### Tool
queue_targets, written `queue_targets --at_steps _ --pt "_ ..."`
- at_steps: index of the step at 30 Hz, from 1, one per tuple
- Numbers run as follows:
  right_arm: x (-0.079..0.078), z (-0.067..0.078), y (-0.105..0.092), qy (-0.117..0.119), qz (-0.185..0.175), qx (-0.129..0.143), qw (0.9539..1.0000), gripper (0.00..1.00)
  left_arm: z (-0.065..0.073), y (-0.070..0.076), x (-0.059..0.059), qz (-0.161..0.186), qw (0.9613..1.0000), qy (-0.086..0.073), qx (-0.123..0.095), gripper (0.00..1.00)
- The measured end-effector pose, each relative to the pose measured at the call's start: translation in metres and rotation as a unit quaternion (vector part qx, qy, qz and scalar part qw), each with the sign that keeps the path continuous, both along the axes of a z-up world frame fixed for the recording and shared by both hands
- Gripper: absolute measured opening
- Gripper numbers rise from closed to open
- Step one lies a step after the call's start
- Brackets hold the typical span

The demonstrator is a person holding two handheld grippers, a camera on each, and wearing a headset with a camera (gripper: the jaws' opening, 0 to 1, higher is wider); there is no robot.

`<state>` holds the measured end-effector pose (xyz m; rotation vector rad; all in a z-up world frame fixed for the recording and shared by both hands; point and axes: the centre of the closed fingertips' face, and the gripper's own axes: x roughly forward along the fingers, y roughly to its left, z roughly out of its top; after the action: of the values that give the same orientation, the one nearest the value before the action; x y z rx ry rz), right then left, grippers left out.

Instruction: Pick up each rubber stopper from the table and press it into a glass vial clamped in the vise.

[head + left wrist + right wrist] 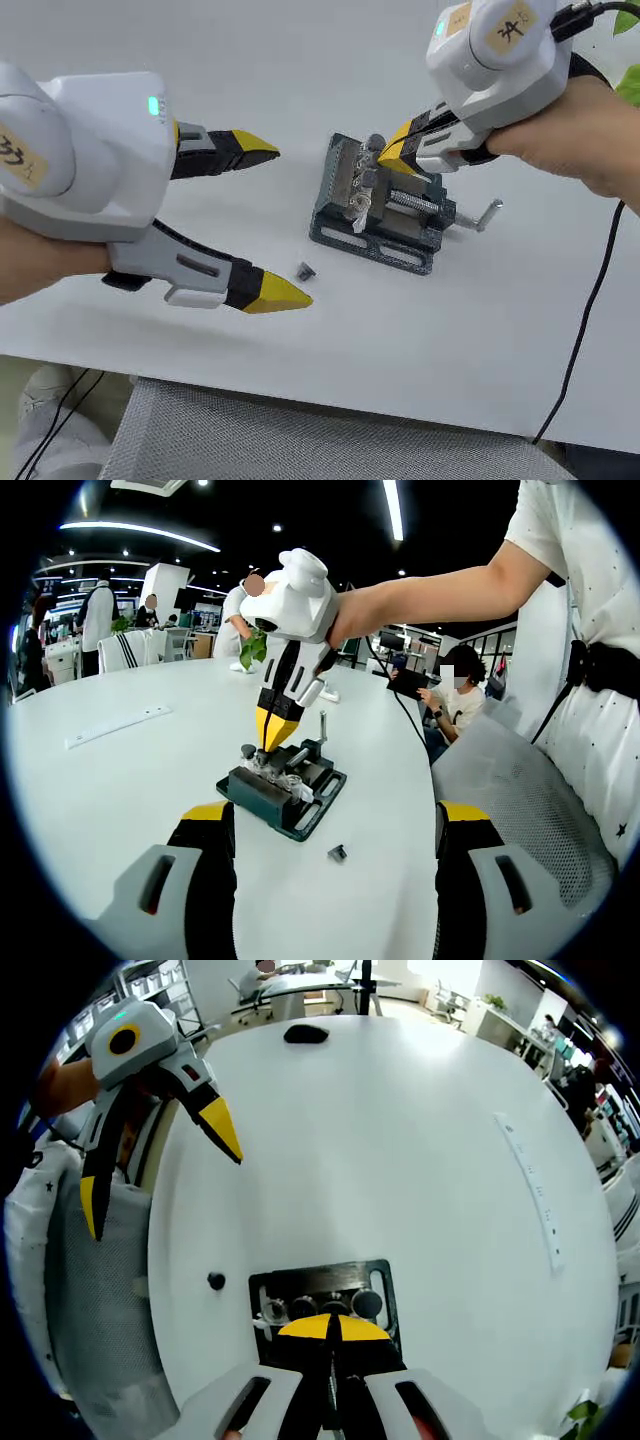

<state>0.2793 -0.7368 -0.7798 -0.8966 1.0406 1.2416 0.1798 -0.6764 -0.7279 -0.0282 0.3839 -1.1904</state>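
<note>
The right gripper (386, 156) has its jaws pressed together, tips down on the row of vials (367, 1303) in the vise (370, 243) — whether they pinch anything I cannot tell. The left gripper (294, 225) gapes wide and empty, near one loose stopper (306, 270) on the white table (200, 60) — a lit open office lies beyond.

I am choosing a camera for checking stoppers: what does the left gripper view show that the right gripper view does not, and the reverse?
Left gripper view: the right gripper from the side, shut yellow tips down at the dark metal vise, and its metal crank handle. Right gripper view: the row of glass vials from above, and the open left gripper. Both: the vise and the small grey rubber stopper loose on the white table.
</note>
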Motion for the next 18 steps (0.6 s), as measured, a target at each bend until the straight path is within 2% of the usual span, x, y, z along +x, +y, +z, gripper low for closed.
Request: queue_targets --at_steps 5,14,18 --pt "-0.0008 0.0002 0.0038 0.006 -0.009 0.012 0.9999 0.00 0.0003 -0.0028 -0.0006 -0.003 1.0000 0.000 -0.001 0.81" --pt "-0.0009 -0.0003 0.0064 -0.002 0.002 0.010 1.0000 0.00 0.0010 -0.0036 -0.0013 -0.003 1.0000 0.002 0.000 0.81" --pt "-0.0002 0.0003 0.0052 0.000 -0.007 0.015 0.9999 0.00 0.0004 -0.0032 -0.0012 -0.003 1.0000 0.002 -0.001 0.80"
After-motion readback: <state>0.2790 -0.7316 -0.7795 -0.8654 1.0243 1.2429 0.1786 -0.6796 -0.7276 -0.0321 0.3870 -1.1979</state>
